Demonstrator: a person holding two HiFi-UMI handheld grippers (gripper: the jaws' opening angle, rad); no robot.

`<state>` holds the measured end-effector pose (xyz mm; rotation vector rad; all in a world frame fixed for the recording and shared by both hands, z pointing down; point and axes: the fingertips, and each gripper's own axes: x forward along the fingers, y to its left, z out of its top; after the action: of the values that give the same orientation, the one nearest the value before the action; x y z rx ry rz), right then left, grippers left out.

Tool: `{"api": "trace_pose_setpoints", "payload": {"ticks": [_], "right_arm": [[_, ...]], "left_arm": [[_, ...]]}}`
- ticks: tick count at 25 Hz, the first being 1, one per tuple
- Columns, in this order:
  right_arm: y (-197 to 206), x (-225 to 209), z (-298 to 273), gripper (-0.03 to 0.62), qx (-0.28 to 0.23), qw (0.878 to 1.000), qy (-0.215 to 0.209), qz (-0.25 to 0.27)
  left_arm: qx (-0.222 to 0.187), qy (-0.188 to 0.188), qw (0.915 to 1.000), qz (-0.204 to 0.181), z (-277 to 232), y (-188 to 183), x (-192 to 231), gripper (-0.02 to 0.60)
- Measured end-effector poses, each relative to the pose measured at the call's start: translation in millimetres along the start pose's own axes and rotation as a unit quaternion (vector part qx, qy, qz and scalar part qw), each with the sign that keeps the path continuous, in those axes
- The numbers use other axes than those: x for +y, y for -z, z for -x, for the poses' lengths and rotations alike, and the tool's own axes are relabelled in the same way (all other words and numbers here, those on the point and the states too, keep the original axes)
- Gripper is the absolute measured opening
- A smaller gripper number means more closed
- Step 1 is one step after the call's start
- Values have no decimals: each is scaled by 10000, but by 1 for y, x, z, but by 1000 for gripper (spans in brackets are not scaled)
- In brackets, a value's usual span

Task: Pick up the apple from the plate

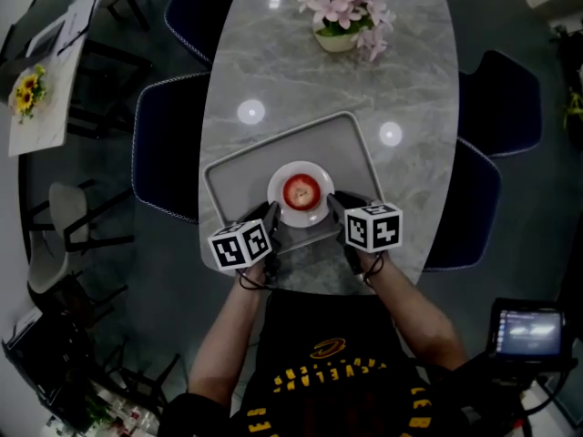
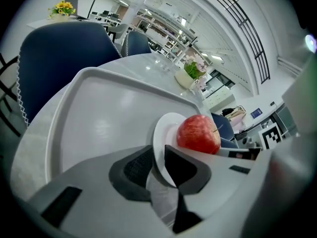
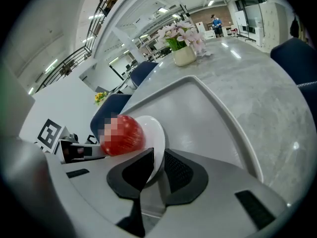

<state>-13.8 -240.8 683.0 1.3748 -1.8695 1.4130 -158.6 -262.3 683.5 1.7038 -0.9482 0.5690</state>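
A red apple (image 1: pixel 301 190) lies in the middle of a small white plate (image 1: pixel 284 208) on a grey tray (image 1: pixel 346 139). My left gripper (image 1: pixel 271 218) meets the plate's near-left rim and my right gripper (image 1: pixel 335 206) its near-right rim. In the left gripper view the plate (image 2: pixel 162 133) runs edge-on between the jaws of the left gripper (image 2: pixel 158 163), which are shut on it, with the apple (image 2: pixel 198 134) just beyond. In the right gripper view the right gripper (image 3: pixel 159 166) is likewise shut on the plate's rim (image 3: pixel 157 135), beside the apple (image 3: pixel 124 135).
The tray (image 2: pixel 94 108) sits at the near end of an oval marble table (image 1: pixel 401 62). A pot of pink flowers (image 1: pixel 344 12) stands at the far end. Dark blue chairs (image 1: pixel 164 144) flank both sides of the table. The tray's raised rim (image 3: pixel 233 118) surrounds the plate.
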Motion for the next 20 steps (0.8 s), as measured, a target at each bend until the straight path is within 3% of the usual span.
{"api": "trace_pose_setpoints", "payload": {"ticks": [16, 20], "right_arm": [[-4, 0, -4, 40, 176, 9987, -360, -314], [-1, -1, -3, 37, 187, 9980, -396, -465]], "left_arm": [[197, 221, 9966, 766, -4, 0, 6, 50], [237, 233, 9962, 811, -1, 4, 5, 48]]}}
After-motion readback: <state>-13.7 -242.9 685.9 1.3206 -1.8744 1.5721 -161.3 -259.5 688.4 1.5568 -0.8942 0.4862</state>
